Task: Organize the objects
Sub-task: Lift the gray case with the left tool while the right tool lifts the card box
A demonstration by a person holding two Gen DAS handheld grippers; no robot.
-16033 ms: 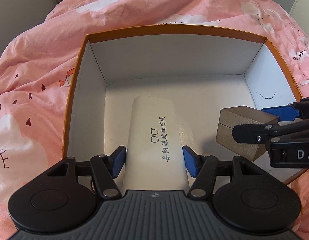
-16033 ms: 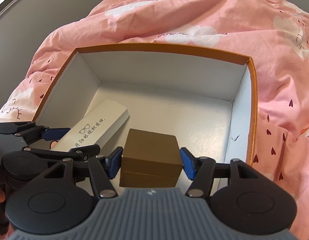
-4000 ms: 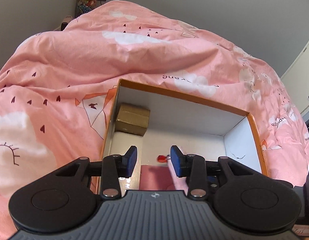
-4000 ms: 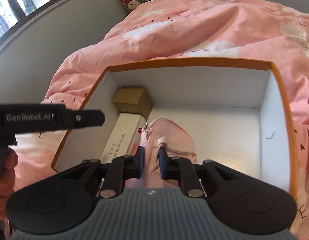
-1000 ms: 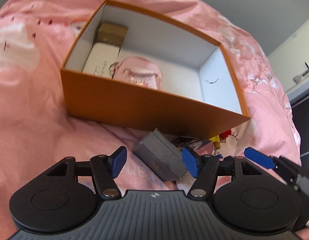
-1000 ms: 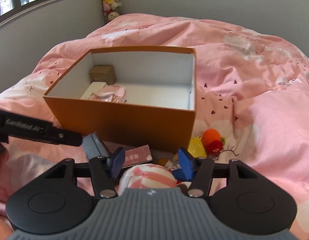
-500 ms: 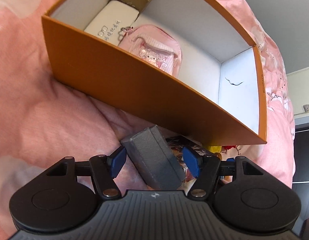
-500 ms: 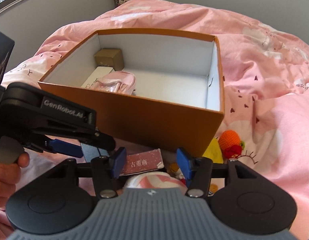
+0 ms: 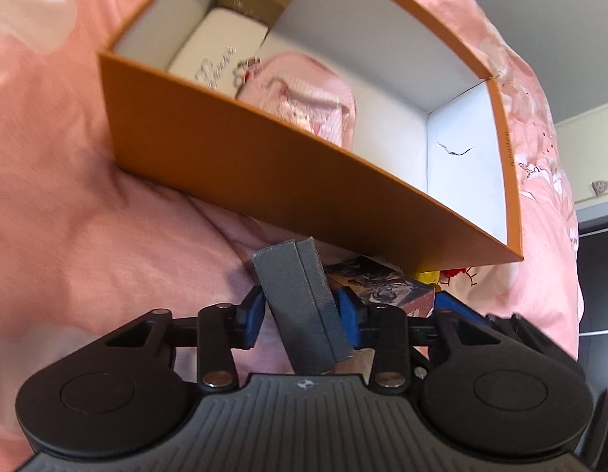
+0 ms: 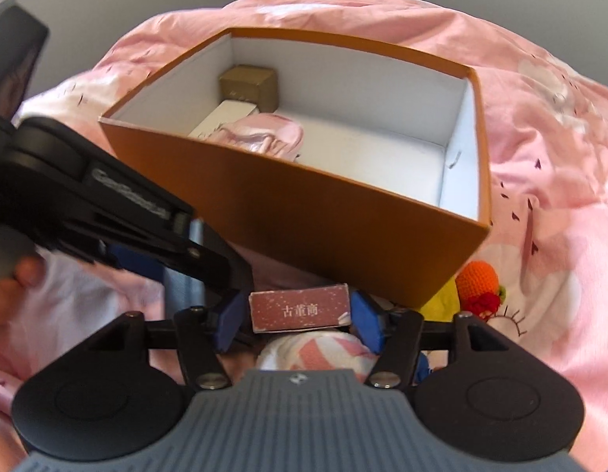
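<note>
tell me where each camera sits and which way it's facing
Left wrist: sits on the left gripper, facing along its fingers at the grey box between them, the orange box beyond.
Right wrist: sits on the right gripper, facing the red card box between its fingers; the left gripper and a hand show at left.
Shared: the orange box holding a pink pouch, white case and brown box.

orange box point(image 9: 264, 165) right half free (left packed)

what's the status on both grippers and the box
Left gripper shut on grey box. Right gripper shut on red card box. Orange box open ahead, near wall to clear.
</note>
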